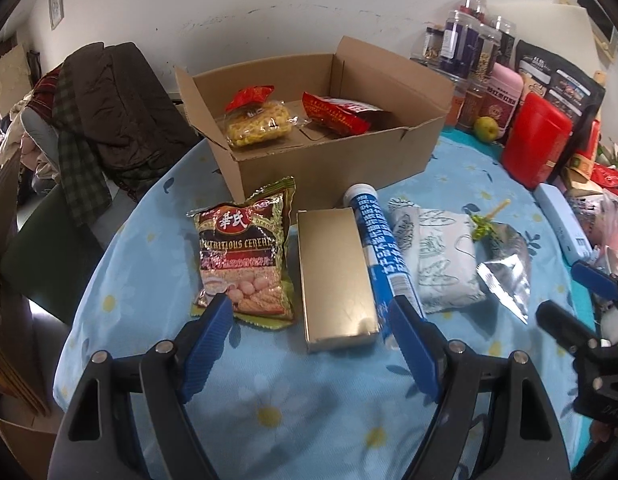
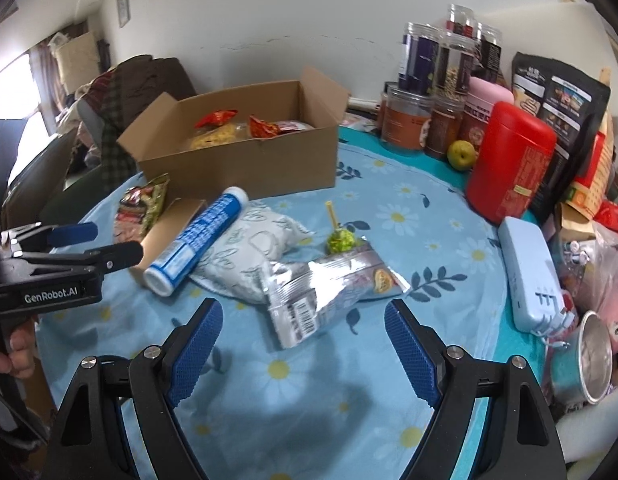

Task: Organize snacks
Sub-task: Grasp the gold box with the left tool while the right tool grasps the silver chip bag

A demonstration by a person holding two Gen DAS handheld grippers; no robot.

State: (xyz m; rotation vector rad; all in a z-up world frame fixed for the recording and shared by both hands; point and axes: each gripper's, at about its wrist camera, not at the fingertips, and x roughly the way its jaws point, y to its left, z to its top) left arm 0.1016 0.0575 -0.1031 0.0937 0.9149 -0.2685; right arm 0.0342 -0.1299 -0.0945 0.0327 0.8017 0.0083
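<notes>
An open cardboard box [image 1: 333, 168] [image 2: 245, 168] stands at the back of the table and holds a yellow snack bag [image 1: 257, 123] and a red packet [image 1: 341, 114]. In front of it lie a cereal bag [image 1: 245, 256], a gold box [image 1: 335, 276], a blue tube [image 1: 379, 256] [image 2: 197, 240], a white patterned pack [image 1: 441, 256] [image 2: 253, 252], a silver foil bag [image 1: 505, 268] [image 2: 329, 280] and a green lollipop [image 2: 340, 240]. My left gripper [image 1: 309, 320] is open just before the gold box. My right gripper [image 2: 303, 328] is open just before the foil bag.
The table wears a blue daisy cloth [image 1: 269, 392]. Jars [image 2: 429, 80], a red canister [image 2: 509, 160], a black bag [image 2: 557, 100], a green apple [image 2: 461, 154], a pale blue case [image 2: 529, 264] and a metal cup [image 2: 589, 356] crowd the right side. Clothes [image 1: 109, 112] are piled on a chair at left.
</notes>
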